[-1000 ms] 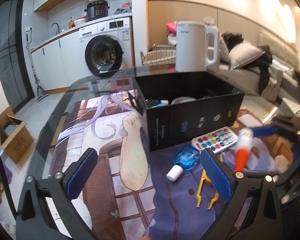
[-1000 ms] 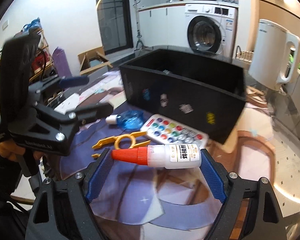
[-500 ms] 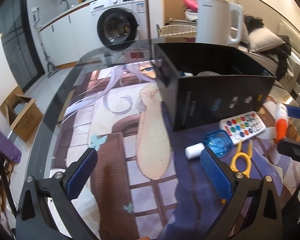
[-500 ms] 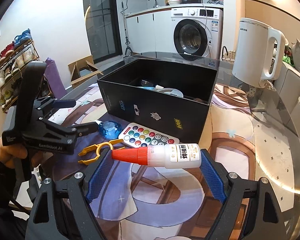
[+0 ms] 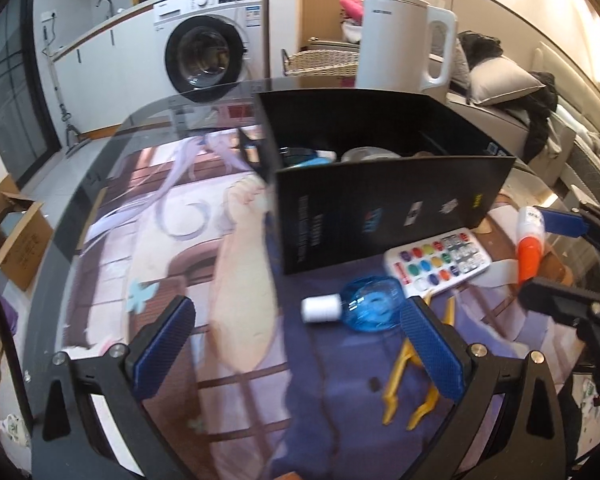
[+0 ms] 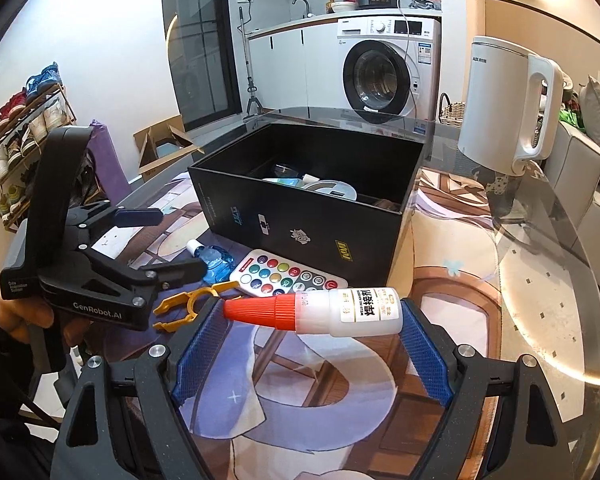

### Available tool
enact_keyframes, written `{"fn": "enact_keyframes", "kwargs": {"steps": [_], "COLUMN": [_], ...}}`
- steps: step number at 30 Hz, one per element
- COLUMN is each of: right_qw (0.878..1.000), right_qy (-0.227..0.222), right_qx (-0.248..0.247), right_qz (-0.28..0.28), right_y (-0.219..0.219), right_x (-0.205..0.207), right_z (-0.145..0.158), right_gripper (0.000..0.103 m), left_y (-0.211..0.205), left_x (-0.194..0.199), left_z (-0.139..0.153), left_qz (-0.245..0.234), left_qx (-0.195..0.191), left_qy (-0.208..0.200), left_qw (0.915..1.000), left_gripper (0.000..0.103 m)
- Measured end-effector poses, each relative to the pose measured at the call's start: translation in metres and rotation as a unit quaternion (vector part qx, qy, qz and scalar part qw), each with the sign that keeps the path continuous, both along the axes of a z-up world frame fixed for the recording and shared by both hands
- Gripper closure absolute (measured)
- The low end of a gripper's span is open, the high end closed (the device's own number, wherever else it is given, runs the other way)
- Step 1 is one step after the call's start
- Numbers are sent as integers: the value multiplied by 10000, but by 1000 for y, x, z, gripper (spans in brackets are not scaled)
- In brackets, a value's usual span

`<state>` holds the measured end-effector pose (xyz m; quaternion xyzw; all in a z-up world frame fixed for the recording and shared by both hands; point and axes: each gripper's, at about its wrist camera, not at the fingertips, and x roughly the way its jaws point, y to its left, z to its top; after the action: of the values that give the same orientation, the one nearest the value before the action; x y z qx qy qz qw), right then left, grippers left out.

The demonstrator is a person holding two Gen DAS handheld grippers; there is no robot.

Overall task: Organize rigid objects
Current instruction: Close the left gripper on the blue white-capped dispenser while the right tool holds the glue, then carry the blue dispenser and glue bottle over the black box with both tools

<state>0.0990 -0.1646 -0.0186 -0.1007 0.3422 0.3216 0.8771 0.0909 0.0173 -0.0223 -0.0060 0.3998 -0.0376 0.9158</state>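
My right gripper (image 6: 308,316) is shut on a white glue bottle with a red cap (image 6: 340,312), held crosswise above the mat in front of the black box (image 6: 312,216); the bottle also shows in the left wrist view (image 5: 530,240). The box (image 5: 380,208) holds several items. My left gripper (image 5: 296,336) is open and empty, above the mat left of a blue round bottle (image 5: 364,304). A remote with coloured buttons (image 5: 440,264) and a yellow clip (image 5: 420,376) lie by the box's front. In the right wrist view the left gripper (image 6: 156,240) is on the left.
A white kettle (image 6: 508,100) stands at the back right of the glass table (image 6: 548,304). A printed mat (image 5: 188,264) covers the table. A washing machine (image 6: 380,68) stands behind. A cardboard box (image 5: 16,240) lies on the floor at left.
My right gripper with the glue bottle has risen and drawn back, so the box's inside shows. My left gripper has shifted and tilted over the mat, still open.
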Motion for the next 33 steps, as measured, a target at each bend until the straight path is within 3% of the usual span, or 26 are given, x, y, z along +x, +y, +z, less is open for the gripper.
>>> {"fn": "enact_keyframes", "kwargs": {"steps": [24,28,31,33], "right_qw": [10000,10000,10000,10000], "right_qy": [7,-2,-11,-16], "right_qx": [18,19,23,26], "right_qz": [-67,-72,-80,-83], "right_y": [-5,-5,-5,-6], "right_x": [5,5,5,5], "right_z": [0,0,1,1], "right_gripper": [16,16,16,16], "left_y": [-1,-4,-7,-7], "left_x": [12,9,6,5], "left_z": [-9,-8,-5,-4], "left_qz": [10,-154,-286,-324], "left_qx": [142,65,56,52], "left_qy": [327,237,136,111], "left_qw": [9994,9996,9995,9994], "left_gripper": [2,20,44,48]}}
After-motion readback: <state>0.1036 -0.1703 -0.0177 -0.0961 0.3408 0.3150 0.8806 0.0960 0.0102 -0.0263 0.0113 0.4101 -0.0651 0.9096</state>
